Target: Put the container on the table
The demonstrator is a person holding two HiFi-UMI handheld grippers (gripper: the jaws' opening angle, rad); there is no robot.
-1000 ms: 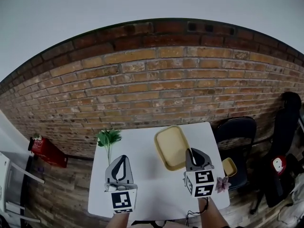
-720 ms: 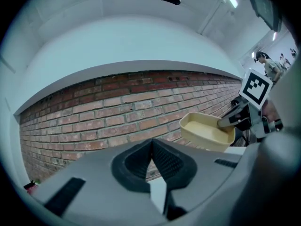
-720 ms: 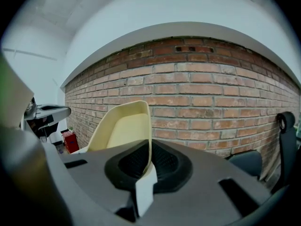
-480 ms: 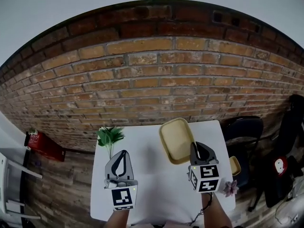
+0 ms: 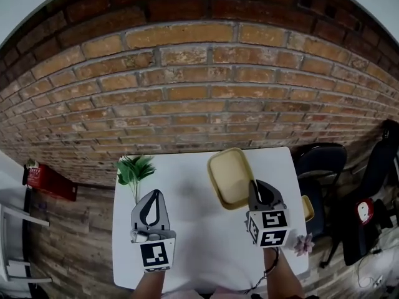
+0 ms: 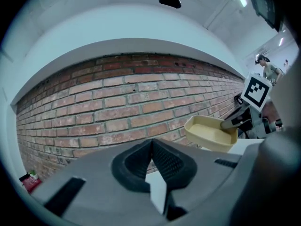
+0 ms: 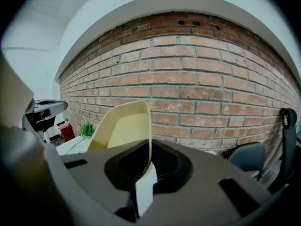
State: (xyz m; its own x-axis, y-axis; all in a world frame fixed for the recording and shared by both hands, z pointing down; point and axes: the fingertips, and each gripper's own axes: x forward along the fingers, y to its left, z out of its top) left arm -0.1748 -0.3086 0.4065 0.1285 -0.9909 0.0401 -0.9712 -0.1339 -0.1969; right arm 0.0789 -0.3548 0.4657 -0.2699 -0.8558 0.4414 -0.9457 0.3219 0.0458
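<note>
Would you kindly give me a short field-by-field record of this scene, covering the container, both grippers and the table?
Container: pale yellow, empty, held tilted over the white table
Right gripper: shut on the container's rim
Left gripper: shut, nothing between its jaws, over the table's left side
Also on table: green plant, far left corner
Surroundings: brick wall behind; dark chair to the right

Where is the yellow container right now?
In the head view, the pale yellow rectangular plastic container is right of centre over the white table, its rim clamped in the right gripper, the green plant to its left.
</note>
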